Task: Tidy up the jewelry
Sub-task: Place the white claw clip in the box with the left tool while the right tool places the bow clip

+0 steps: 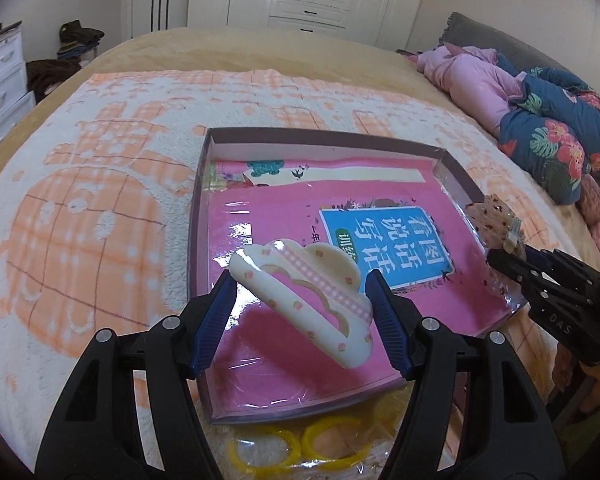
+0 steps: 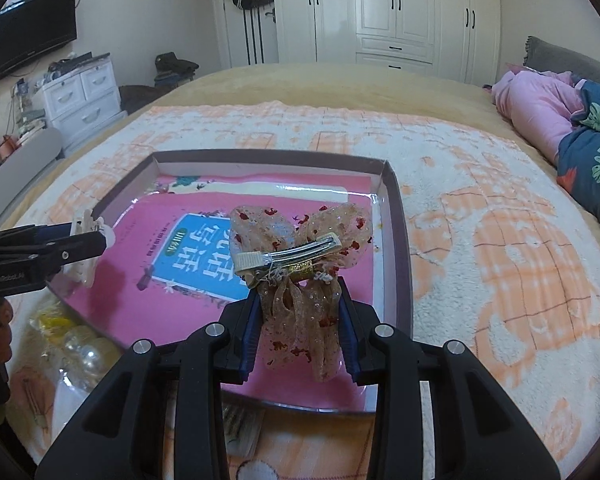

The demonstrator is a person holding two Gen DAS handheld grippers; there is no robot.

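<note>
Bedroom: white wardrobe [image 2: 396,16] on far wall, wall-mounted TV [image 2: 28,34] left, white drawer unit [image 2: 86,94] below, bed [image 2: 340,80] with peach-and-white blanket [image 2: 500,240].

Black claw [image 1: 302,292] frames w/ blue ribbed pads, silver screws.

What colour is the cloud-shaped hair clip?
Creamy white, with a pink checked stripe and tiny pink flowers; the cloud-shaped hair clip shows best in the left wrist view.

cream cloud hair claw [image 1: 300,296] with pink gingham stripe; beige bow clip [image 2: 300,264] flecked red; pink book [image 1: 340,240], blue label; orange-white blanket [image 1: 100,200].
</note>
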